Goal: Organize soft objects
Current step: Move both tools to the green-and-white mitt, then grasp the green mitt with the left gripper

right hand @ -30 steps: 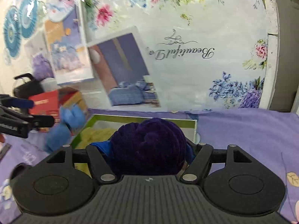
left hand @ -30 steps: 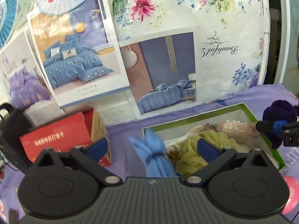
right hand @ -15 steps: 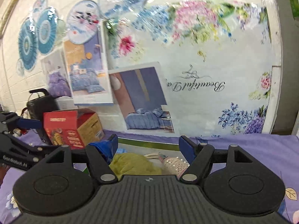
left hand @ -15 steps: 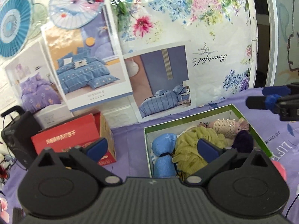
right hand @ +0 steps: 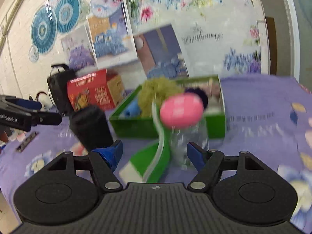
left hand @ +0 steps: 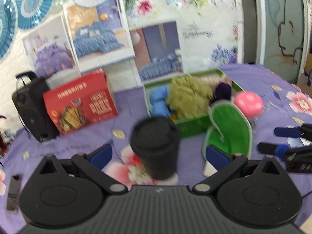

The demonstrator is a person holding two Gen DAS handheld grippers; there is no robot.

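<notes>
A green box on the purple bedspread holds a blue soft thing, an olive fluffy thing and a dark purple pompom. My left gripper is open and empty, back from the box. My right gripper is open and empty too; it also shows in the left wrist view at the right. Both views are blurred.
A black lidded cup stands in front of the box. A green curved item and a clear bottle with a pink cap stand beside it. A red carton and a black speaker are at the left.
The blue thing and the purple pompom went from my grippers into the box. Both grippers opened and pulled back and away from the box, so the cup, green item and bottle came into view.
</notes>
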